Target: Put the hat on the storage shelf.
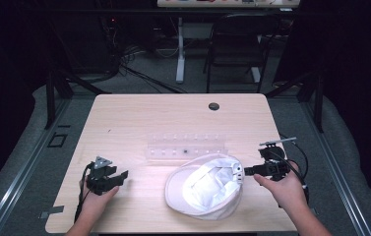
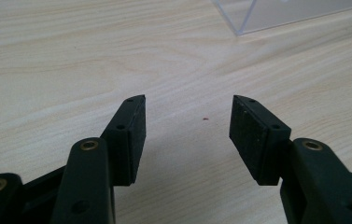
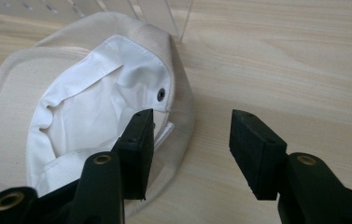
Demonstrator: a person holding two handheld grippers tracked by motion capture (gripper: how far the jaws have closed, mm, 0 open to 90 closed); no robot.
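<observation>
Cap [image 1: 203,191] lies upturned beside the raised, open-jawed right gripper [image 1: 244,172].

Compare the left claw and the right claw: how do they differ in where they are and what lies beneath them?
The left claw is over bare wooden table, well apart from the white cap; the right claw is at the cap's rim. Nothing lies between the left claw's jaws; one jaw of the right claw overlaps the cap's edge, without pinching it. Both are open and hold nothing.
</observation>
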